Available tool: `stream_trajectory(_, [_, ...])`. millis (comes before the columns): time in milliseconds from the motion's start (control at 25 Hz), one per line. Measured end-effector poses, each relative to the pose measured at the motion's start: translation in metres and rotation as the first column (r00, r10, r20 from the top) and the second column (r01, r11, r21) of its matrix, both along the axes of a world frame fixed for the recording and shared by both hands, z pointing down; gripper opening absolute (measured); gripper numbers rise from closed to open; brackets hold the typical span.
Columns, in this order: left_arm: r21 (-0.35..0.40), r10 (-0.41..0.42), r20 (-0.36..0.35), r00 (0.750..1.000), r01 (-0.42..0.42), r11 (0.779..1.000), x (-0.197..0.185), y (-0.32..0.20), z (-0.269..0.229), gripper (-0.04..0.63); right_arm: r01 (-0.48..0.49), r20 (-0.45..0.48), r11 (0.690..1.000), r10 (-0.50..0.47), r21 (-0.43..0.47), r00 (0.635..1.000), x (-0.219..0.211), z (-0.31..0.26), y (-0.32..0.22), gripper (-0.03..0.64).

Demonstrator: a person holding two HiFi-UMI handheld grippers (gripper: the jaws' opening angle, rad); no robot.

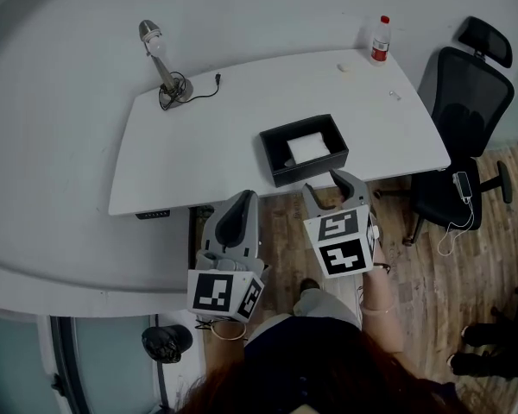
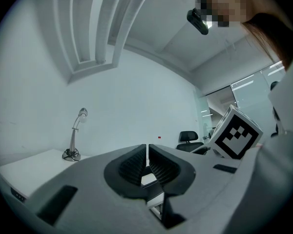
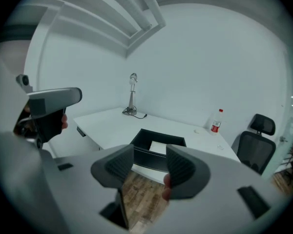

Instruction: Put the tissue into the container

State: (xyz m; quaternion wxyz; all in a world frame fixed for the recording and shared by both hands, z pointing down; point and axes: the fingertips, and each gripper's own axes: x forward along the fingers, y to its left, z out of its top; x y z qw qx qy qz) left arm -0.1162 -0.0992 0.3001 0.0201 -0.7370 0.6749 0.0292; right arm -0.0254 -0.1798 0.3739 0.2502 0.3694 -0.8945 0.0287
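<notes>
Tissue [image 1: 308,147] in the box [image 1: 281,172] looks light, floppy; pinch its edge. Right gripper [image 3: 150,165] half-open, empty; left gripper [image 2: 147,164] closed, empty.

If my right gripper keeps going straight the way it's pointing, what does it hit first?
Most likely the near wall of the black container, framed between the right gripper's open, empty jaws. Depth is unclear, so it might instead catch the front edge of the table just below.

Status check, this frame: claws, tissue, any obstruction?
Left claw shut, empty. Right claw open, empty. Tissue lies inside black container on table. Nothing seen in the way.
</notes>
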Motion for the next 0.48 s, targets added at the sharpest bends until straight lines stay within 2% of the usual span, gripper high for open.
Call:
stream_trajectory(160, [0.000,-0.008,0.001,1.000,0.008,1.000,0.003,0.022,-0.001,0.037,0.010,-0.016,1.000,-0.010,0.009,1.000,0.005,-0.003,0.022,0.230])
stream_trajectory(480, [0.000,-0.002,0.004,1.000,0.002,1.000,0.016,0.063,0.005,0.037,-0.037,0.048,0.998,0.034,0.054,0.998,0.023,-0.011,0.063,0.168])
